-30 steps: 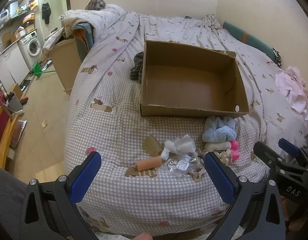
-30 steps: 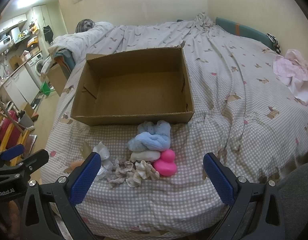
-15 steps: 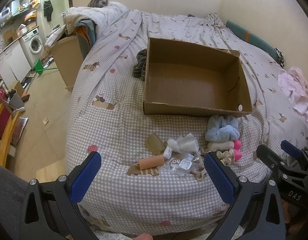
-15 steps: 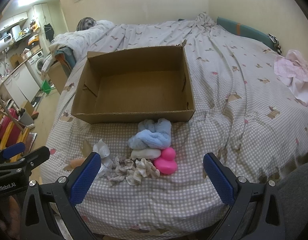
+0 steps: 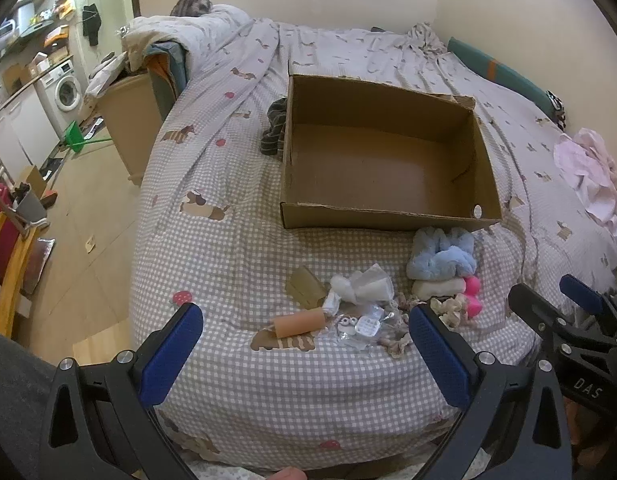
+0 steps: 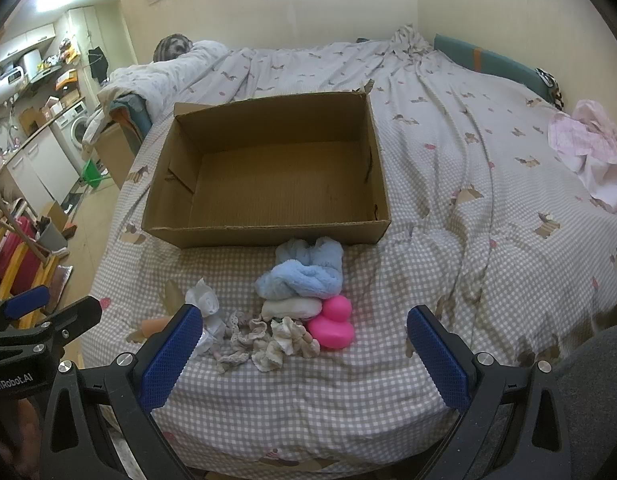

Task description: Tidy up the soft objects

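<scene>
**Both grippers wide and empty over the pile at the bed's near edge**

Left wrist view: the left gripper [image 5: 304, 344] stands wide, holding nothing, above the near edge of the bed [image 5: 236, 392]. The empty cardboard box [image 5: 388, 220] sits mid-bed. Between box and edge lie a peach roll [image 5: 300, 322], clear plastic packets [image 5: 362, 326], a white crumpled cloth [image 5: 362, 286], a blue fluffy bundle [image 5: 442, 260] and a cream roll [image 5: 438, 288]. The right gripper [image 5: 564, 300] shows at the right, also spread.

Right wrist view: the right gripper [image 6: 304, 344], wide and empty, frames frilly cream socks [image 6: 268, 340] and a pink rubber duck [image 6: 334, 324] just beside the cream roll [image 6: 292, 307].

Risk, as I judge it: the pieces touch and overlap, so a pinch may drag a neighbour along, and the socks lie close enough to the edge to be nudged off.

Against a second ago, the left view has pulled back slightly, the box sitting lower in frame; the objects lie as they did.
</scene>
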### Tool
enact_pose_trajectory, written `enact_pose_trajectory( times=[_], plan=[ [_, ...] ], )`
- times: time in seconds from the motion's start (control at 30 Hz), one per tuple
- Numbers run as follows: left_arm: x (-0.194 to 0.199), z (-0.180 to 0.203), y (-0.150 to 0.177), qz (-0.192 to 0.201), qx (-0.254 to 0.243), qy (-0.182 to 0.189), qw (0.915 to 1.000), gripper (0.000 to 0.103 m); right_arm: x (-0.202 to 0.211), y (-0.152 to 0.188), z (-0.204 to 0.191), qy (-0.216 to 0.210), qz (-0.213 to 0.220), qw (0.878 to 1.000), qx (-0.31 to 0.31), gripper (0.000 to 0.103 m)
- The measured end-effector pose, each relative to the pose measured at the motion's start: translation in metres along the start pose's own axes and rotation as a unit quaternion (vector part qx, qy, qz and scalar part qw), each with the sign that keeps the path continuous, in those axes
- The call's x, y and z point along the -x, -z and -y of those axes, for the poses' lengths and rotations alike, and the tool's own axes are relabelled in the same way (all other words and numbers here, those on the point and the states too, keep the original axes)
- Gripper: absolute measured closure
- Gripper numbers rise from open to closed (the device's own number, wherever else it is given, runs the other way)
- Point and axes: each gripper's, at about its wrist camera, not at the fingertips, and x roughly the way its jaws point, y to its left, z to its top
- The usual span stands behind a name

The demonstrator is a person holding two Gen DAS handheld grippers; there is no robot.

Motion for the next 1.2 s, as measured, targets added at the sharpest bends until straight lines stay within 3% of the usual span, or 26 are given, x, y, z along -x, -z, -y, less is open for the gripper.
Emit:
enact_pose_trajectory(
  times=[1.2],
  plan=[
    [-0.0024,-0.006,-0.0008,-0.004,0.01,-0.01,0.9999,0.0,-0.0005,0.0004,-0.0013,-0.004,-0.002,1.0,0.001,0.0]
  ],
)
